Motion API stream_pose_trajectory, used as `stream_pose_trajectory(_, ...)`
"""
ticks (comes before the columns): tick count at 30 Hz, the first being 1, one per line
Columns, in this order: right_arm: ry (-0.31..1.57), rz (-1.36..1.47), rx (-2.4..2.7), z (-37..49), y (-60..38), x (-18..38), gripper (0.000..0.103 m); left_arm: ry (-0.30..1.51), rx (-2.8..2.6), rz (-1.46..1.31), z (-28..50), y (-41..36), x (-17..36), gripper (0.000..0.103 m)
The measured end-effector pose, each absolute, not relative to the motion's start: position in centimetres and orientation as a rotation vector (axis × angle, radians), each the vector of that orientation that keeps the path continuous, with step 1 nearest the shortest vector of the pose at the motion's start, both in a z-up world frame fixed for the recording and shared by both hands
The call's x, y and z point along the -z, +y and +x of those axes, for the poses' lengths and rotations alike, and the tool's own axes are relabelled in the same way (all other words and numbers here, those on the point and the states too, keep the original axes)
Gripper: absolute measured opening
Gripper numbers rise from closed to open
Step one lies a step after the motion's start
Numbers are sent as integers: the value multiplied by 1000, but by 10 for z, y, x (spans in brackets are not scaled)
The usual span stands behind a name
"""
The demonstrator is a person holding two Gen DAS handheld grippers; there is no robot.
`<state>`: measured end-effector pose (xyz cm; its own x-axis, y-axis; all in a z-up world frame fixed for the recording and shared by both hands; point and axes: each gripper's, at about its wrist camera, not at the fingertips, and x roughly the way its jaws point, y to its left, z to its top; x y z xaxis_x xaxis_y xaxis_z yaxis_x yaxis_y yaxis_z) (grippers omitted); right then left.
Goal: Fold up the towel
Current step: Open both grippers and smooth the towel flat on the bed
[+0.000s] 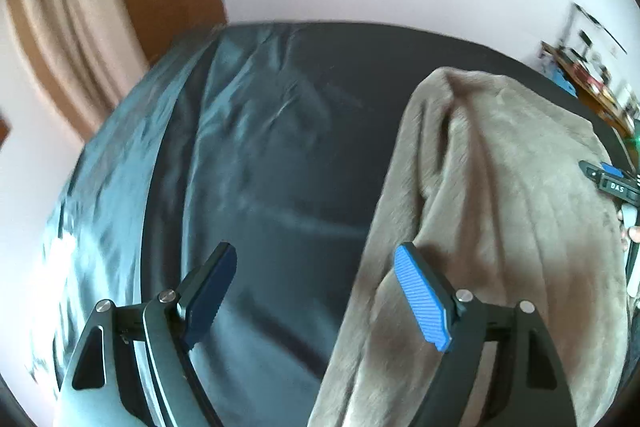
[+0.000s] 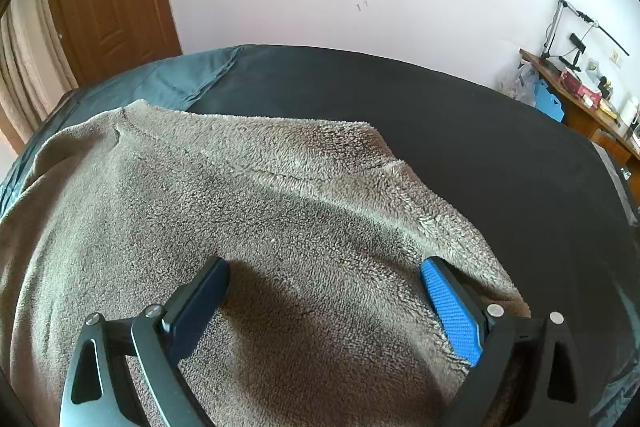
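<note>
left gripper (image 1: 316, 291) jaws spread, holding nothing; towel (image 1: 500, 195) lies off its right finger, long axis running away. right gripper (image 2: 324, 303) spread too, directly over towel, nearer.

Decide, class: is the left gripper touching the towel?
Cannot tell. In the left wrist view the left gripper stands open over the dark sheet, and its blue finger overlaps the towel's edge, but no contact or gap shows plainly.
</note>
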<state>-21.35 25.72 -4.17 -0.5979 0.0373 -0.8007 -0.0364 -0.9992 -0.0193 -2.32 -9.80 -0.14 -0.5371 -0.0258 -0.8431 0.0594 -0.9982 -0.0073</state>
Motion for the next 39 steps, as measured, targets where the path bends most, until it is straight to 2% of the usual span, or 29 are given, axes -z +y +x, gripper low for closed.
stream_pose_trajectory(4,15,-1387,-2774,-211,258,39,98,148,2770,1444,-11,-84,-1,85)
stream_pose_trajectory(7,31,-1388,-2777,-211,258,39,100,155,2862,1435,-8,-50,-13,85)
stream_pose_trajectory(11,47,-1376,-2811,-196,265,30,100,106,2966,1481,-12,5,-22,85)
stream_pose_trajectory(16,133,-1329,-2936,-122,270,-16,100,-50,3016,1575,-15,64,-3,85)
stream_pose_trajectory(19,71,-1388,-3040,-71,261,-36,100,-73,3007,1643,-16,78,17,85)
stream_pose_trajectory(21,-55,-1510,-3124,-38,250,-36,100,-61,2985,1664,-17,79,27,85)
stream_pose_trajectory(26,-300,-1801,-3152,23,221,-2,100,-134,2997,1593,-11,75,32,85)
stream_pose_trajectory(29,-503,-1791,-3095,45,214,18,100,-151,2998,1574,-9,67,36,85)
stream_pose_trajectory(34,-391,-1728,-3084,58,239,17,100,-83,3016,1567,-12,53,38,85)
stream_pose_trajectory(39,-398,-1654,-3079,67,240,21,102,-190,2993,1535,-7,64,40,85)
